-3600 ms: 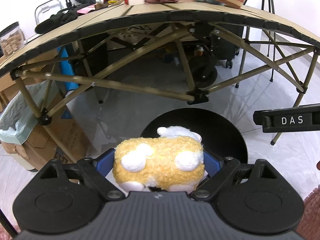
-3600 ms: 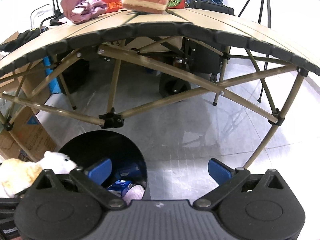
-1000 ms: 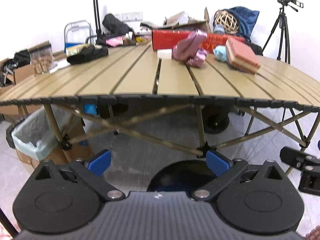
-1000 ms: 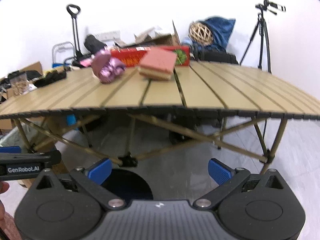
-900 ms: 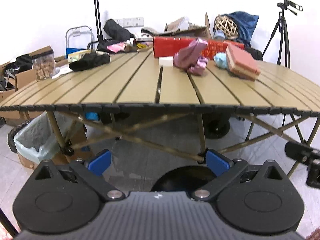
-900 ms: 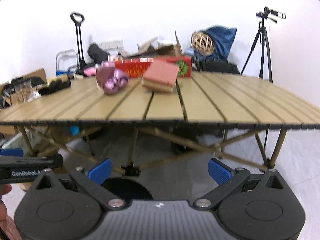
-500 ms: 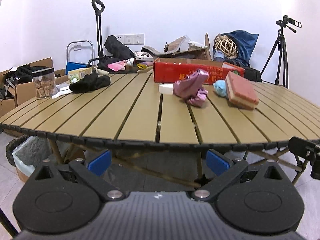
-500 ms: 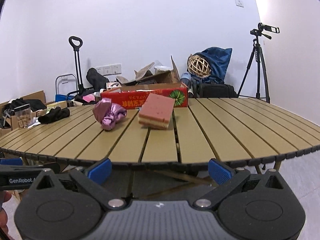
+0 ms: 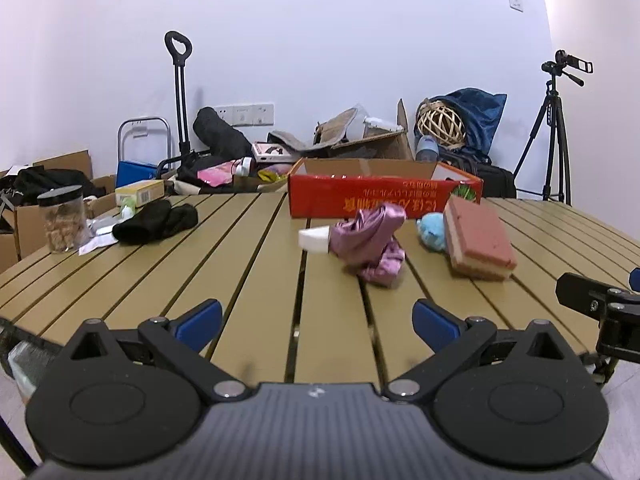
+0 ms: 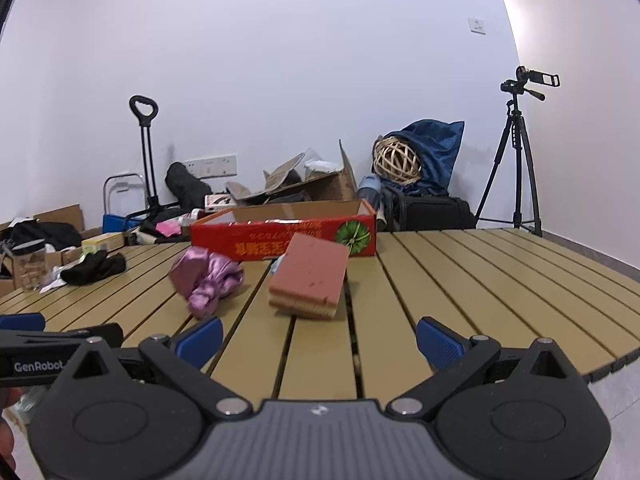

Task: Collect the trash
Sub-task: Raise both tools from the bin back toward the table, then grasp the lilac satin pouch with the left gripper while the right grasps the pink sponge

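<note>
On the slatted tan table [image 9: 248, 280] lie a crumpled purple cloth [image 9: 370, 240], a pink and tan sponge [image 9: 476, 240], a small blue fuzzy thing [image 9: 432, 230], a white block [image 9: 314, 240] and a black cloth [image 9: 154, 220]. My left gripper [image 9: 318, 318] is open and empty over the table's near edge. My right gripper [image 10: 320, 336] is open and empty, facing the sponge [image 10: 308, 280] with the purple cloth [image 10: 206, 278] to its left. The bin is out of view.
A red cardboard box [image 9: 384, 196] stands at the table's back. A clear jar [image 9: 62, 218] and paper scraps sit at the far left. A tripod [image 10: 516, 152], a blue bag with a wicker ball [image 10: 416, 160], cartons and a trolley line the wall.
The left gripper let go of the yellow plush over the black bin. Both grippers then rose from below the table to above its top; the bin dropped out of view.
</note>
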Action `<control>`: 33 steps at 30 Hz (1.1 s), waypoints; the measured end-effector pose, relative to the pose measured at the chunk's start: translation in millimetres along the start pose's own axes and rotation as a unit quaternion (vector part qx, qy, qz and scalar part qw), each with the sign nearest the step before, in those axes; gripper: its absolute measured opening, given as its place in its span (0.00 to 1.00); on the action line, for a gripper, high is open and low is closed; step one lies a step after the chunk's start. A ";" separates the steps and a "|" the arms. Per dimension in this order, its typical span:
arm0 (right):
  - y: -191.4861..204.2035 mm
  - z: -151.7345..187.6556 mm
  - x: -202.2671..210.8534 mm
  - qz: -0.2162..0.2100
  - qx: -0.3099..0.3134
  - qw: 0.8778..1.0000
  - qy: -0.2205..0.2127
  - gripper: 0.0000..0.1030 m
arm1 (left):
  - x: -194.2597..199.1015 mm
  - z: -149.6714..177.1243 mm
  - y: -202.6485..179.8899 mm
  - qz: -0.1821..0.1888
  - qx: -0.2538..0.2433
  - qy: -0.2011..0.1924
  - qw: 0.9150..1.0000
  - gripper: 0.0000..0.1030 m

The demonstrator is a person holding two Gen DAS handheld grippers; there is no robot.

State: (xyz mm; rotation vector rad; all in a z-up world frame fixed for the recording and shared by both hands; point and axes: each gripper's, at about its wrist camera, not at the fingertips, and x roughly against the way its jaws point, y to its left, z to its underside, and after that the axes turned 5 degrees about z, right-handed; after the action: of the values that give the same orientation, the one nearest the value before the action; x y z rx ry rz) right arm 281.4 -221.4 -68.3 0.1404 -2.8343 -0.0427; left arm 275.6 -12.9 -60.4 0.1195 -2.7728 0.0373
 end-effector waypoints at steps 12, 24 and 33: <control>2.1 -15.6 -39.7 0.000 -0.006 1.000 0.000 1.00 | -50.1 -22.3 -12.6 0.018 -0.006 0.011 1.000 1.00; 1.2 -27.5 -83.9 0.020 -0.009 1.000 0.008 1.00 | -104.3 -31.0 -22.2 0.003 -0.018 0.043 0.999 1.00; -0.1 -35.5 -117.2 0.026 -0.051 0.998 0.034 1.00 | -126.5 -37.5 -30.8 0.004 -0.035 0.052 0.998 1.00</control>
State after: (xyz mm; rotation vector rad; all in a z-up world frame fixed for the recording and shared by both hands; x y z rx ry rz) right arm 403.3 -210.2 -69.3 0.0445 -2.7584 -0.1683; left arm 409.3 -32.1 -70.5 0.0863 -2.6662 -0.0488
